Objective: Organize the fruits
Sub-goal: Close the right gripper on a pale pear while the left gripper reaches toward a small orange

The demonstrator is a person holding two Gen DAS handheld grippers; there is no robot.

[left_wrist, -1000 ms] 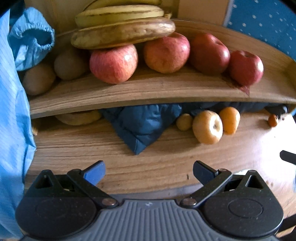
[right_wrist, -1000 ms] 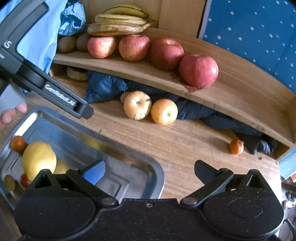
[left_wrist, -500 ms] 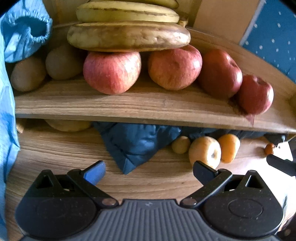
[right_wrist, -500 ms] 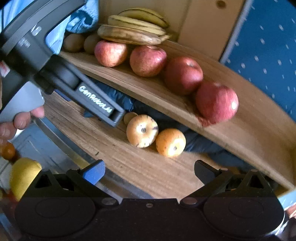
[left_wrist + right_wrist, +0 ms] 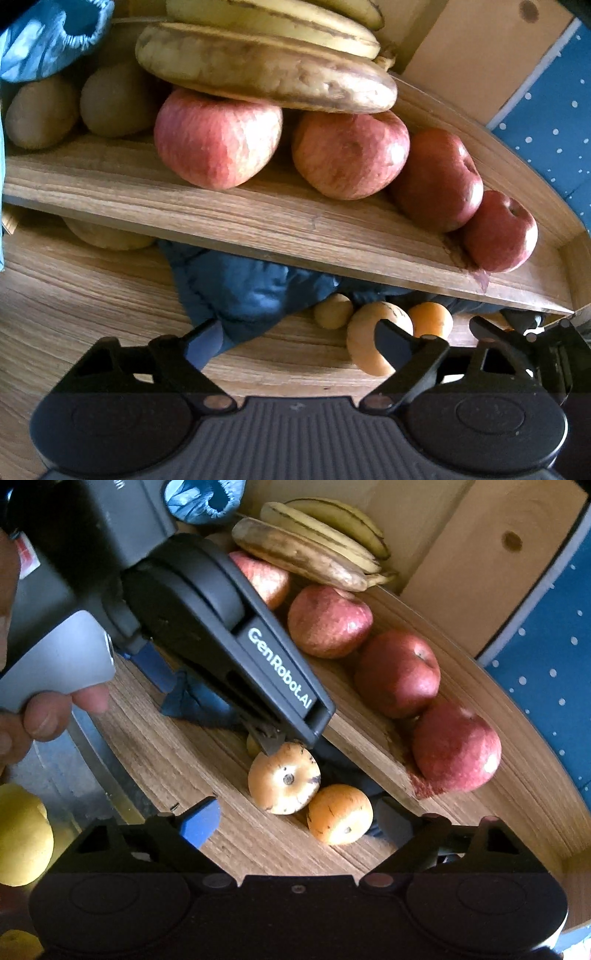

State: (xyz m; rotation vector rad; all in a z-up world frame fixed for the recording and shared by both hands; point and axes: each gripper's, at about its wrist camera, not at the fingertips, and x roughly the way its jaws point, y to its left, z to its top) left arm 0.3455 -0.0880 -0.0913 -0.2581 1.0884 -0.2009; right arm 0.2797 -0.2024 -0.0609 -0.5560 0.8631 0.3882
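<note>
**Grippers brought closer to the fruit under the shelf**

Both grippers were moved in from their earlier positions. The left gripper [image 5: 299, 332] and right gripper [image 5: 299, 814] were held open, empty. The speckled apple [image 5: 283, 778] lay on the table beside the orange [image 5: 340, 814].

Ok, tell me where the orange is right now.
In the right wrist view, the orange sits on the wooden tabletop under the shelf, touching the speckled yellow apple on its left.

Grained wooden shelf [image 5: 258, 221]; above it glossy red apples [image 5: 397, 674]; below it quilted blue cloth [image 5: 240, 288]; matt black plastic grippers.
</note>
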